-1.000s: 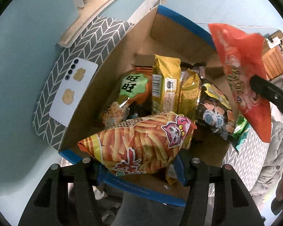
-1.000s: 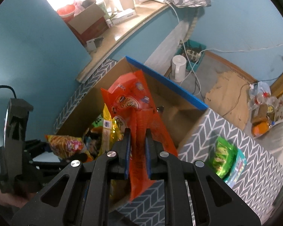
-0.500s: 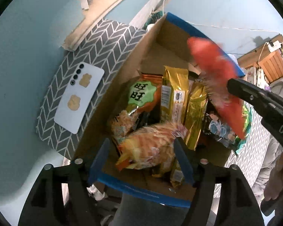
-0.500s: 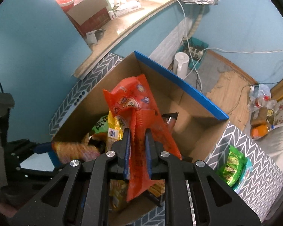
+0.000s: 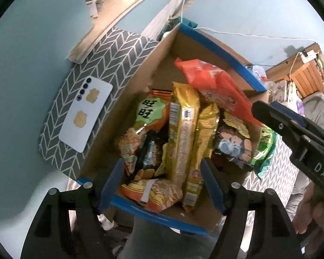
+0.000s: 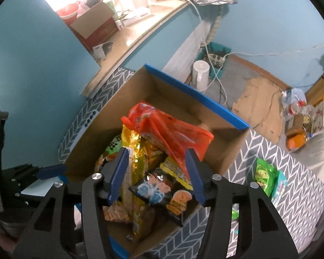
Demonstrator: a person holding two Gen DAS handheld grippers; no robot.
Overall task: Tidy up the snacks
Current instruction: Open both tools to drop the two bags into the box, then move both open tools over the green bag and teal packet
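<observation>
A cardboard box with blue-taped rims (image 5: 222, 49) (image 6: 196, 90) holds several snack bags. The orange fries bag (image 5: 155, 192) lies at the box's near end, just past my open left gripper (image 5: 162, 181). The red-orange bag (image 5: 213, 82) (image 6: 168, 129) leans on the gold packs (image 5: 183, 129) inside the box. My right gripper (image 6: 155, 172) is open above the bags, its jaws on either side of the red bag's lower edge; whether they touch it I cannot tell. A black cartoon bag (image 6: 162, 192) lies below it.
A white phone (image 5: 86, 112) lies on the grey chevron cloth (image 5: 103, 64) left of the box. Green snack bags (image 6: 267, 179) lie on the cloth to the right. A white jug (image 6: 200, 75) and cables are on the floor behind. A window ledge (image 6: 140, 32) runs at the back.
Both grippers opened. The fries bag dropped from my left gripper into the box's near end. The red-orange bag went down into the box and my right gripper let go.
</observation>
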